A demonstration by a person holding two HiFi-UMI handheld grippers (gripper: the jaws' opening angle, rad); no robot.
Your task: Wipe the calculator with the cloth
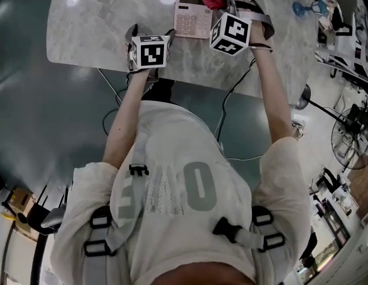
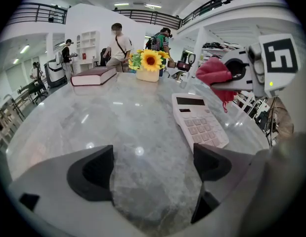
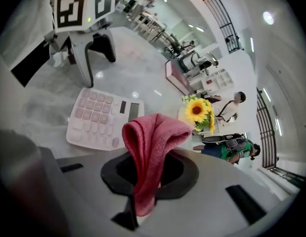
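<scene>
On my right gripper (image 3: pixel 149 174) the fingers pinch the cloth (image 3: pixel 153 142), raised by the calculator's (image 3: pixel 101 120) display end. My left gripper (image 2: pixel 150 169) gapes empty near its keypad end. Wiping hasn't begun; next I lower the cloth onto it.

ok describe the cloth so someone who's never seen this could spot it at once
Start at the grey marble table and find the pale pink calculator lying on it. By its far right corner, the right gripper pinches a crumpled cloth, the only soft, deep pinkish-red thing there.
</scene>
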